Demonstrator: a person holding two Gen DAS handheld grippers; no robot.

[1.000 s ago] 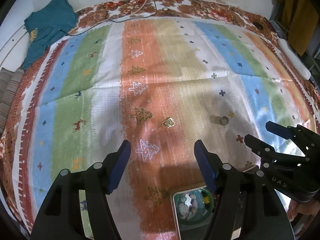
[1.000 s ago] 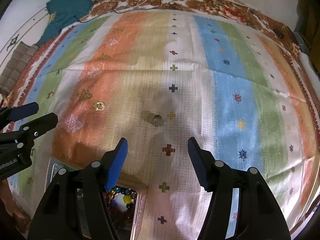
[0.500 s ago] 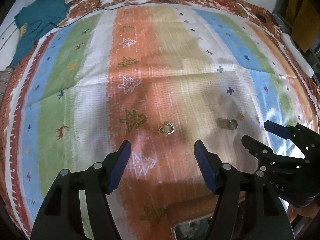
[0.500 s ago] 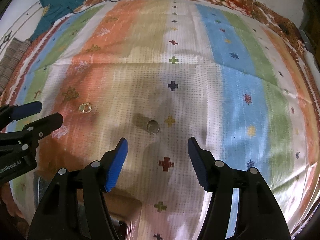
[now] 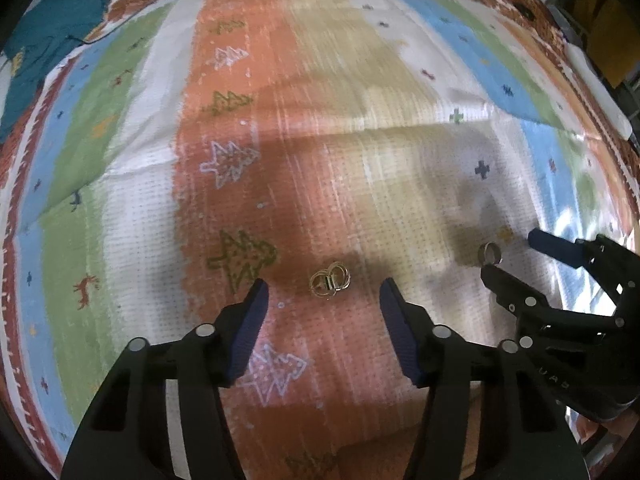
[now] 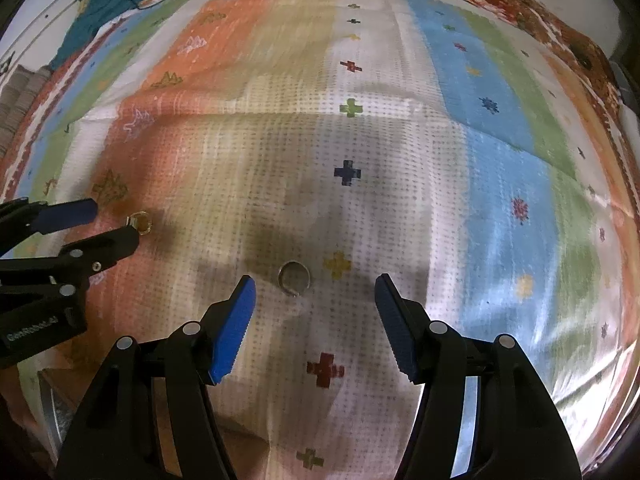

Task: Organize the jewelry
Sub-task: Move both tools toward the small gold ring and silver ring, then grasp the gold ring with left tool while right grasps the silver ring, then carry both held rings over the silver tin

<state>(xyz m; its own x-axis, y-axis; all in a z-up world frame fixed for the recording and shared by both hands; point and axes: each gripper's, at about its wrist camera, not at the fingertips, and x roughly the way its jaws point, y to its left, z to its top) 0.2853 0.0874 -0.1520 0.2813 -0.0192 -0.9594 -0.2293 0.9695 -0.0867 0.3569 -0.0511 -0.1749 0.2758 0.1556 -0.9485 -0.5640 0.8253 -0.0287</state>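
**Both grippers closing in on the loose pieces**

Since a second ago both of my grippers have come forward and lower over the striped rug (image 5: 132,168); the jewelry box has dropped out of the left view. My left gripper (image 5: 322,312) has its jaws wide apart, the gold linked rings (image 5: 330,280) just ahead between the tips, on the orange stripe. My right gripper (image 6: 310,308) is equally spread, the silver ring (image 6: 294,278) just ahead of its left finger.

Handling, my guess: both pieces light, rigid metal, slick, prone to skate on the weave. I'd pinch across the band. Gold pair lies flat, long axis roughly left-right. Silver ring looks tipped on edge, opening facing me; hard to tell.
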